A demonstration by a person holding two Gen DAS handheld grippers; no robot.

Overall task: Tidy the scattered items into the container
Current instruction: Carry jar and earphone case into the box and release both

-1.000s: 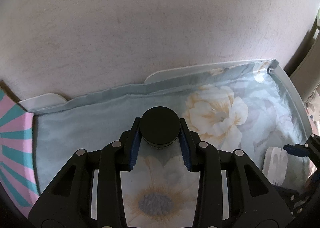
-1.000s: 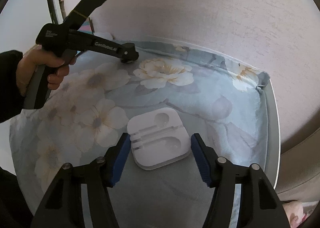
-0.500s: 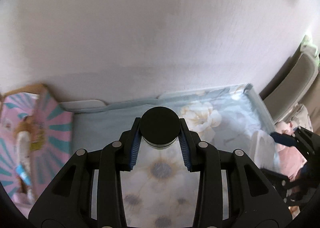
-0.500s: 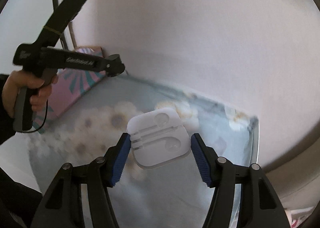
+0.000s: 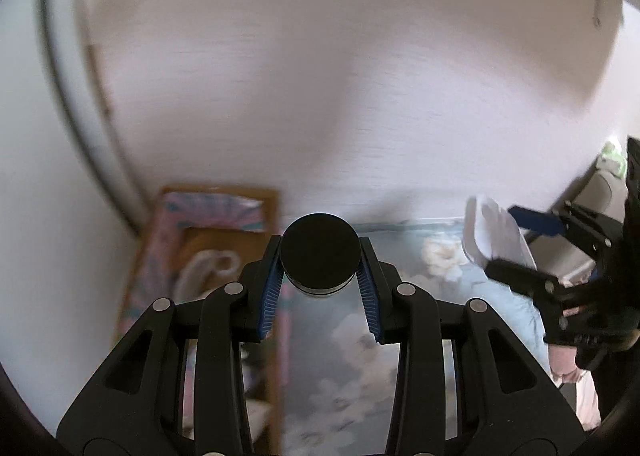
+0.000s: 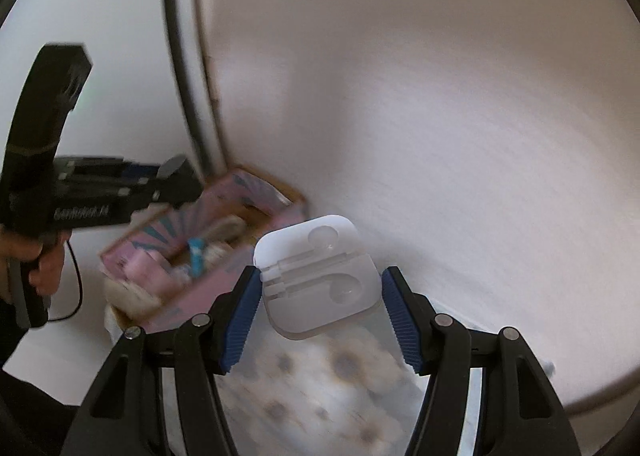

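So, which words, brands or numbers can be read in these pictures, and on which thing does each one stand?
"GenRobot.AI", probably: blurred white lettering on the side of the left gripper, right wrist view.
Pink box: printed pattern only, no readable words.
Black-capped jar and white earphone case: no text visible.

A room in a home.
A flowery cloth [image 5: 436, 312] lies by a plain wall [image 5: 320, 75], near a pink box [image 6: 200, 256].
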